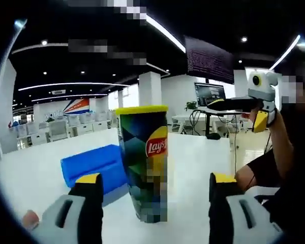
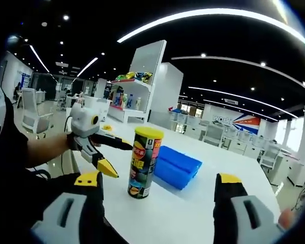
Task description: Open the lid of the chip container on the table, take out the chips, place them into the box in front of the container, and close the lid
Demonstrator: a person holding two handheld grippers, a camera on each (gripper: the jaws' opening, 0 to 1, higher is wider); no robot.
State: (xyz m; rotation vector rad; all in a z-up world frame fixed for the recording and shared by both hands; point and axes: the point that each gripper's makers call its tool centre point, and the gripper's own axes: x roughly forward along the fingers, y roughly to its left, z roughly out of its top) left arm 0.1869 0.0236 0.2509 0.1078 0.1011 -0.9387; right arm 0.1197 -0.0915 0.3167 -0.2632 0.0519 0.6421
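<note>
Setting: white table [image 1: 193, 168] is running through a bright open office, with ceiling light strips arcing across the upper half of both views.
Chip container: a tall can [image 1: 145, 160] is standing upright at the centre of the left gripper view, its long axis vertical and its yellow lid [image 1: 141, 109] on; in the right gripper view the same can [image 2: 143, 162] is sitting centre-left.
Box: the blue box [image 1: 94, 165] is lying just beside the can, to its left in the left gripper view and to its right [image 2: 177, 166] in the right gripper view.
Left gripper: the left gripper [image 1: 155, 203] is standing wide, holding nothing, and the can is rising between its two jaws, which are flanking the lower part of the can without visibly touching it; it is also entering the right gripper view [image 2: 114, 157] at the left, jaws spread.
Right gripper: the right gripper [image 2: 158, 203] is standing wide and empty, the can ahead and left of its midline; it is also showing at the upper right of the left gripper view [image 1: 262, 119].
Key relation: the left gripper looks nearer, so it is probably going to steady the body while the right one is reaching the lid from above.
</note>
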